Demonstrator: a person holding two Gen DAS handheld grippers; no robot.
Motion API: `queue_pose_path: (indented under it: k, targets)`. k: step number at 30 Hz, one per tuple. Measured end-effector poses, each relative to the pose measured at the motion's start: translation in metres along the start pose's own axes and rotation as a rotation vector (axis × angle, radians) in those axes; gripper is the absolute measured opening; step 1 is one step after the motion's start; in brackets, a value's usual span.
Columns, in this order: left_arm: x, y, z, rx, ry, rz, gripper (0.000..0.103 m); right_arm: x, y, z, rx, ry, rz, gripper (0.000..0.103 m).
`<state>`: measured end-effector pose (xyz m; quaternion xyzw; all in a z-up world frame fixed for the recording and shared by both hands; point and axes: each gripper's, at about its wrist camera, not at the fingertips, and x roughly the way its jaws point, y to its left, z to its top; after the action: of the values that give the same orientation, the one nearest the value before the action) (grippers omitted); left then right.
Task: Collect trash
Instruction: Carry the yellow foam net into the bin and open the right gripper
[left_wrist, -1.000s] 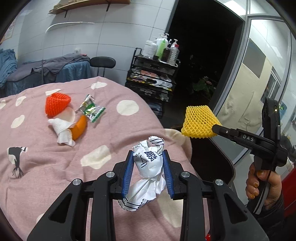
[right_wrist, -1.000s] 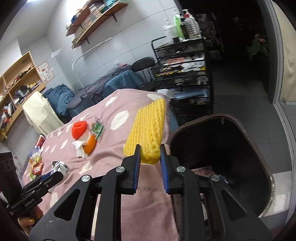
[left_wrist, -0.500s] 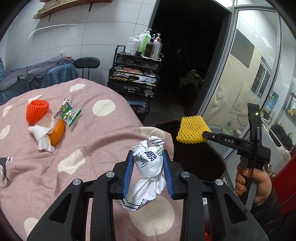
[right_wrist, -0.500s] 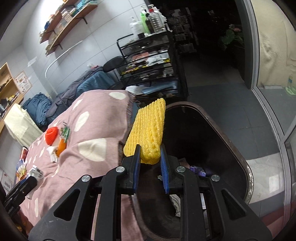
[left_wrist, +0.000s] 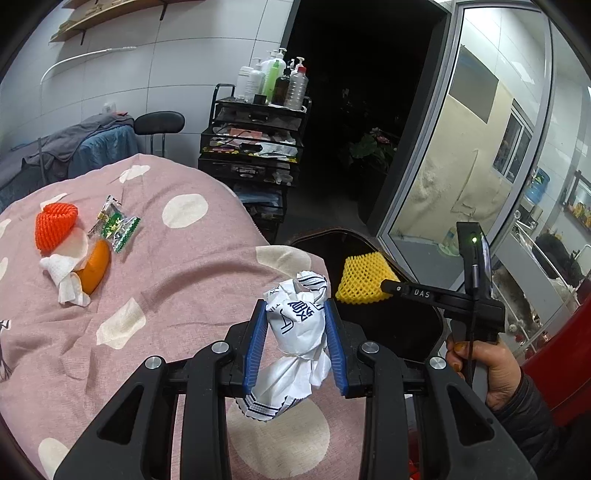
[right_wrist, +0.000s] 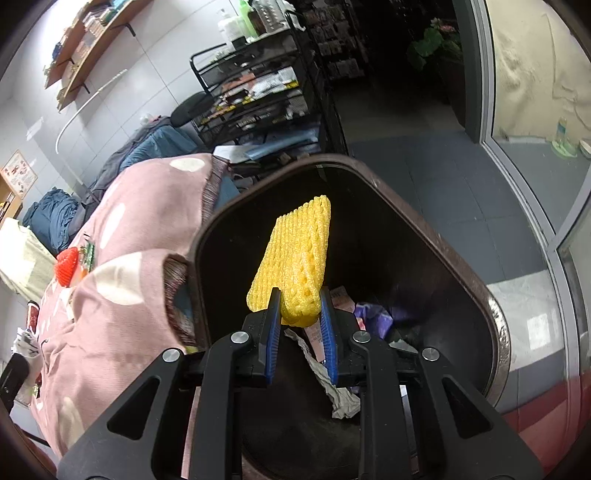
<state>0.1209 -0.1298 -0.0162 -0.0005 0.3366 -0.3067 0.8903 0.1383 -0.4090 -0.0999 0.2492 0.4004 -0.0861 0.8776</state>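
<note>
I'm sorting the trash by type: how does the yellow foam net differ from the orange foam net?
The yellow foam net is pressed flat; the orange foam net keeps a rounded cup shape. The yellow one hangs over the open bin between the right gripper fingers, whose jaws have just been opening; the orange one lies on the pink cloth. Both are mesh fruit sleeves.

left wrist view: close behind its own fingers (left_wrist: 334, 343), facing down across pink spotted cloth (left_wrist: 177, 266).
right wrist view: steeply down into dark bin (right_wrist: 491, 321).
shared: cloth, bin, black cart (left_wrist: 255, 147), yellow foam net (right_wrist: 295, 262).
</note>
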Motion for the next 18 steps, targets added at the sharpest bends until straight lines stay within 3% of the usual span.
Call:
queue_pose_path:
  k: [1, 3, 18]
  targets:
    - [0.000, -0.001, 0.000, 0.000, 0.001, -0.002, 0.031, 0.001, -0.002, -0.001, 0.012, 0.004, 0.001, 0.036]
    - [0.002, -0.002, -0.001, 0.001, 0.006, -0.005, 0.031, 0.000, -0.002, -0.003, 0.023, -0.013, -0.002, 0.068]
    - [0.018, -0.019, 0.005, 0.033, 0.036, -0.051, 0.031, -0.021, -0.005, 0.002, 0.030, -0.095, -0.040, 0.083]
